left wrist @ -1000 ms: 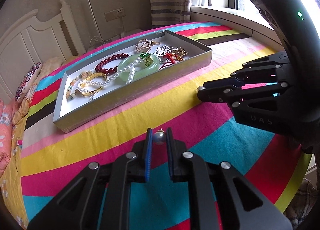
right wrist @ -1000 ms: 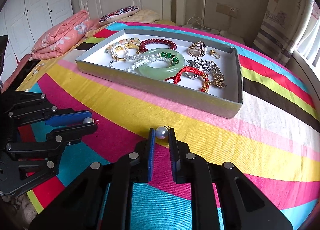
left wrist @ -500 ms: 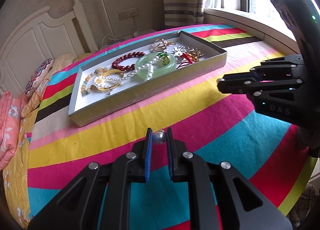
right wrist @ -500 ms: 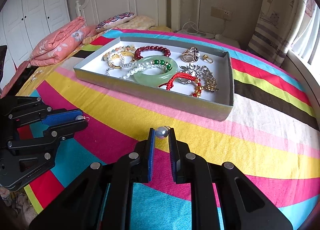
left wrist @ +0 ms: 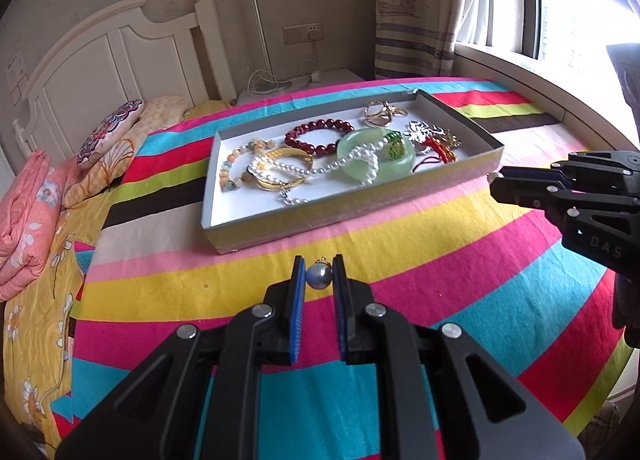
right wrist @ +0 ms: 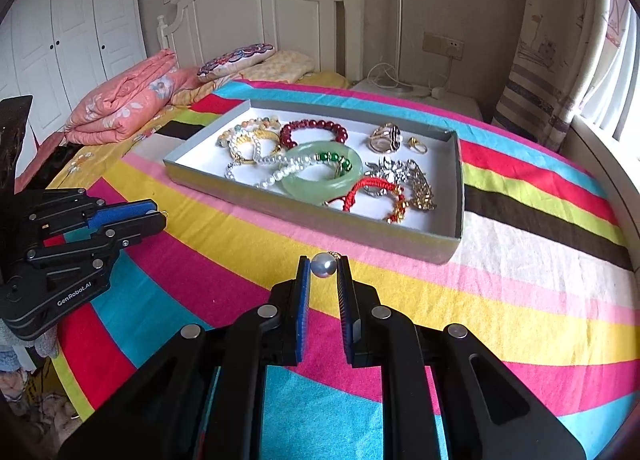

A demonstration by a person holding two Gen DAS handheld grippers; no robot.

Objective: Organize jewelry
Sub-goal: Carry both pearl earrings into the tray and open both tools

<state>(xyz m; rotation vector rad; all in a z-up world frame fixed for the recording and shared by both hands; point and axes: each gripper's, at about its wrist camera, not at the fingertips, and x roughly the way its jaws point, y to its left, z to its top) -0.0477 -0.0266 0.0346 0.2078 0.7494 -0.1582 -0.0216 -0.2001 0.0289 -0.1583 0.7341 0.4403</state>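
Two grippers, each nearly closed on one pearl: left gripper (left wrist: pixel 319 274) pinches pearl (left wrist: pixel 319 276), right gripper (right wrist: pixel 324 266) pinches pearl (right wrist: pixel 324 264). Tray (left wrist: pixel 320 216) lies beyond both jaws.

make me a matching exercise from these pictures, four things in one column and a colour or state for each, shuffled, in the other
Things:
1. bangle
2. bead bracelet
3. left gripper
4. cord bracelet

Colours or states:
A. bright red, lying near the tray's right end
B. pale green
C. shut on a pearl
D. dark red

Pairs: 1-B, 2-D, 3-C, 4-A
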